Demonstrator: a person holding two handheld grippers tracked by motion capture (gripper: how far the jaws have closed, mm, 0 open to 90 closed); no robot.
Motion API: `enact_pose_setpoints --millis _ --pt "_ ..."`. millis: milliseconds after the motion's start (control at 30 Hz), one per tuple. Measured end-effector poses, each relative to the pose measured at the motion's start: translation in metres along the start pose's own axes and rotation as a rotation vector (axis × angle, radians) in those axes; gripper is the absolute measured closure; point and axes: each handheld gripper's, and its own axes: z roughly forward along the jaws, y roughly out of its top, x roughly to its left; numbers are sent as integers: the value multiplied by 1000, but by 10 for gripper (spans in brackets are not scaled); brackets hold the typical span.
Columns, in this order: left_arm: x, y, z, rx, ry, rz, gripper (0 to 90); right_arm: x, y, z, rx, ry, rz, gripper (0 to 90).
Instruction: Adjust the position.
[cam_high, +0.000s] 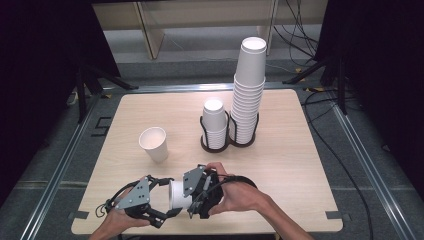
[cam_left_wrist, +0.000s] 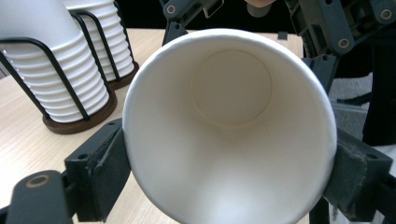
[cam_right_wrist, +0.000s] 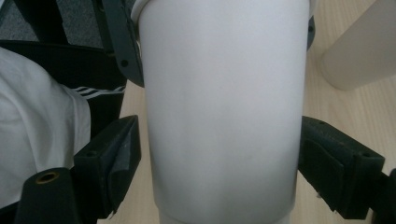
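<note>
A white paper cup (cam_high: 178, 195) lies on its side just above the table's front edge, between my two grippers. My left gripper (cam_high: 168, 198) comes in from the left and is shut on the cup near its rim. In the left gripper view its pads press both sides of the cup (cam_left_wrist: 229, 126), whose inside faces the camera. My right gripper (cam_high: 188, 194) comes in from the right around the cup's base end. In the right gripper view the cup's wall (cam_right_wrist: 224, 116) stands between the jaws, which flank it closely without squeezing; a thin gap shows at the left pad (cam_right_wrist: 122, 154).
Another white cup (cam_high: 154, 144) stands upright left of centre on the wooden table (cam_high: 300, 165). Behind centre, a dark wire rack holds a short stack of cups (cam_high: 215, 125) and a tall stack (cam_high: 248, 90). Cables and stand legs lie beyond the table.
</note>
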Motion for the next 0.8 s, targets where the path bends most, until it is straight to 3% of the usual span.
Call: enact_pose_setpoints --millis 267,367,400,433,467,633,667,800 --pt "-3 0 4 5 -10 4 132 1 -1 12 17 12 -15 170" --pt "-3 0 3 29 -13 16 132 3 0 15 25 14 -20 170" --pt "-4 0 3 31 -10 18 132 1 1 16 22 7 -47 172" --pt "-4 0 3 35 -12 20 132 3 1 17 29 15 -22 174" --pt "-5 0 4 31 -15 16 132 1 1 18 22 13 -49 176" --pt "-5 0 4 38 -21 29 130 3 2 21 25 27 -16 194" --pt "-5 0 4 41 -19 34 130 2 3 22 17 28 -49 199" --pt "-5 0 4 45 -24 37 128 2 2 23 10 28 -53 218"
